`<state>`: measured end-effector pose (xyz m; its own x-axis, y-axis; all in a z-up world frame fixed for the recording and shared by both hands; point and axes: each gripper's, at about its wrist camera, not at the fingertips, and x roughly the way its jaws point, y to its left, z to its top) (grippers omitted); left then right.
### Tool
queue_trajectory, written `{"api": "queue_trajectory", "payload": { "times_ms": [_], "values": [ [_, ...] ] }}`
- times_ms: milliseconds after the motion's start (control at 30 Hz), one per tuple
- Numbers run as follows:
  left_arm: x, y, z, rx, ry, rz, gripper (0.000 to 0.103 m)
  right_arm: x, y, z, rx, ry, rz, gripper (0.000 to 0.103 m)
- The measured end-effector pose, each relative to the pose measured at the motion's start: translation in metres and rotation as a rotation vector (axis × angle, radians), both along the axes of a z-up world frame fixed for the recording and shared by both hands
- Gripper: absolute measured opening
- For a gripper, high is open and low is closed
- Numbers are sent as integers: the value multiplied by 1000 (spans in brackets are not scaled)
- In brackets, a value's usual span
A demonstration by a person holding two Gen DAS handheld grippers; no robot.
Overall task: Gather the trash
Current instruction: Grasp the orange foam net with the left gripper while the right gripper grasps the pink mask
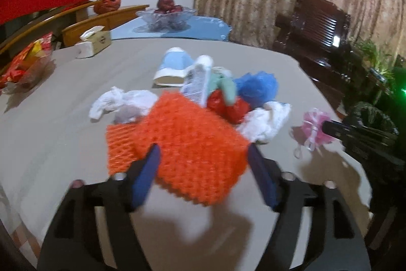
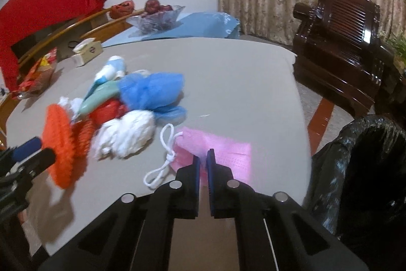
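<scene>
My left gripper [image 1: 203,156] is shut on an orange foam net [image 1: 192,151] and holds it above the grey table [image 1: 63,133]; it also shows in the right wrist view [image 2: 61,146]. My right gripper [image 2: 203,156] is shut on a pink mesh sponge [image 2: 223,154] with a white cord [image 2: 165,156], at the table's near right; it also shows in the left wrist view [image 1: 314,128]. Behind lie white crumpled tissues [image 2: 127,139], a blue mesh puff [image 2: 152,90], a red bag [image 1: 225,106], a tube [image 1: 198,80] and a blue-white bottle [image 1: 172,67]. A black-lined trash bin [image 2: 368,169] stands right of the table.
A tissue box [image 1: 92,42], a snack basket [image 1: 25,65] and a glass fruit bowl [image 1: 166,15] on a blue mat stand at the back. A dark wooden chair [image 2: 342,52] stands at the right beyond the table edge. Curtains hang behind.
</scene>
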<state>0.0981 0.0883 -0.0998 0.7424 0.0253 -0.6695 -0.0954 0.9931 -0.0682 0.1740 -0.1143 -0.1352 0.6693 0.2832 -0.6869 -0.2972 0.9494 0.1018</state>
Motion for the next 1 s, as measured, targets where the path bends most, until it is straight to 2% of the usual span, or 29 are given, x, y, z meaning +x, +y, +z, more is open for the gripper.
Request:
{"api": "queue_trajectory", "payload": {
  "times_ms": [100, 300, 333, 467, 500, 600, 1000],
  "values": [
    [7, 10, -10, -31, 48, 14, 86, -13, 6, 0, -3, -3, 30, 6],
    [19, 14, -31, -116, 128, -4, 88, -24, 9, 0, -10, 3, 49, 6],
    [20, 14, -31, -122, 124, 1, 80, -25, 9, 0, -11, 4, 48, 6],
    [14, 4, -24, -92, 98, -3, 58, -28, 5, -3, -14, 14, 44, 6],
    [13, 2, -23, -88, 94, -10, 45, -29, 4, -3, -12, 18, 43, 6],
    [6, -7, -16, -68, 69, -38, 27, -32, 2, -2, -10, 16, 41, 6],
    [-7, -35, 21, -31, -5, -106, 23, -48, -8, 33, 26, -62, 37, 6]
  ]
}}
